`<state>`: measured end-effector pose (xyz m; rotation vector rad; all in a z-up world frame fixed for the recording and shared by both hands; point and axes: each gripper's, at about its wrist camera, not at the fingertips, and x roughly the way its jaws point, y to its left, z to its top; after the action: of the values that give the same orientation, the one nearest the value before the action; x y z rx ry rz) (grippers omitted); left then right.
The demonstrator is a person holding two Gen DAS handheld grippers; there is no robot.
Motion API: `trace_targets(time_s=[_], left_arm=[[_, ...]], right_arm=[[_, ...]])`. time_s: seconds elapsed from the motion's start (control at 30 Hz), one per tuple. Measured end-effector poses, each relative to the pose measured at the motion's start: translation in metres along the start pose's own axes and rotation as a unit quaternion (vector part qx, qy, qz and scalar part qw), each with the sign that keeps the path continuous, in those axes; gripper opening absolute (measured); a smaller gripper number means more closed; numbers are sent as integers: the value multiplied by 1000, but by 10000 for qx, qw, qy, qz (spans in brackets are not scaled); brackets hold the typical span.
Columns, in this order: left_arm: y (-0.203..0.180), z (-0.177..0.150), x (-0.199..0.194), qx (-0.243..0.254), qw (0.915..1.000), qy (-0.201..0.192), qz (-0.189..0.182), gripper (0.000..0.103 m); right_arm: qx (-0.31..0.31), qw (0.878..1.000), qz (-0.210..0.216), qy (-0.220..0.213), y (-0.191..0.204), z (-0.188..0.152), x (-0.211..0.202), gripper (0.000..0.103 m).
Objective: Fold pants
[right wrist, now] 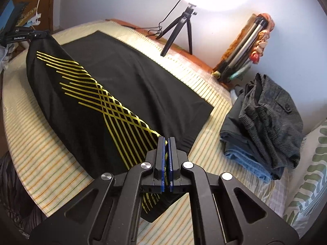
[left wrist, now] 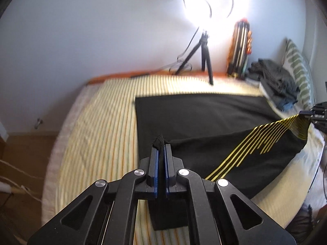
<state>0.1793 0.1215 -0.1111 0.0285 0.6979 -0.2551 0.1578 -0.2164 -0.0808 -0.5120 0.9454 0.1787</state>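
Both ends of the pants (right wrist: 106,94) pinched and raised off the striped bedspread (left wrist: 98,126). Left gripper (left wrist: 161,143) clamped tight on a tuft of black cloth, poking up just beyond the fingertips. Right gripper (right wrist: 166,140) likewise shut on the pants, yellow-lined fabric caught between the blue pads (right wrist: 161,157) and hanging below them. Stretched between the two sets of jaws, a taut near edge; past it, the rest of the pants lying flat and black on the bed, far edge well beyond both jaws.

Looks like a fold of the near half over the far half (the lengthwise kind, by the look of it). Best done with both ends kept level and the edge kept taut, no sag in the middle. Carry forward together, away from the jaws' own side, and lay the raised edge right along the far edge before letting go. Too much pull, and the flat part likely to drag across the bedspread; too little, and a crease likely under the fold.

Off beyond the right jaws, a pile of clothes (right wrist: 265,122), well apart. Ahead, a lamp on a tripod (left wrist: 204,61), clear of the work.
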Motion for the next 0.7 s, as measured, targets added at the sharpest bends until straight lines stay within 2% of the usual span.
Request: trace_targets(time_s=[0.13,0.33,0.53,0.7], left_arm=[[-4,23,-1,81,9997,-218,63,3],[0,57,26,128,9993,-309,163,3],[6,80,59,146,9991,-276,293,3],[6,90,96,209,9989,-94,407,3]], right_arm=[[2,9998,-160,-144,-9,14,-5,3],[48,9988,-416,-263,-36,44,8,3],[69,9981,-580,-212,-64,77,42,3],[108,9979,-630,-34,-76,99,84,3]])
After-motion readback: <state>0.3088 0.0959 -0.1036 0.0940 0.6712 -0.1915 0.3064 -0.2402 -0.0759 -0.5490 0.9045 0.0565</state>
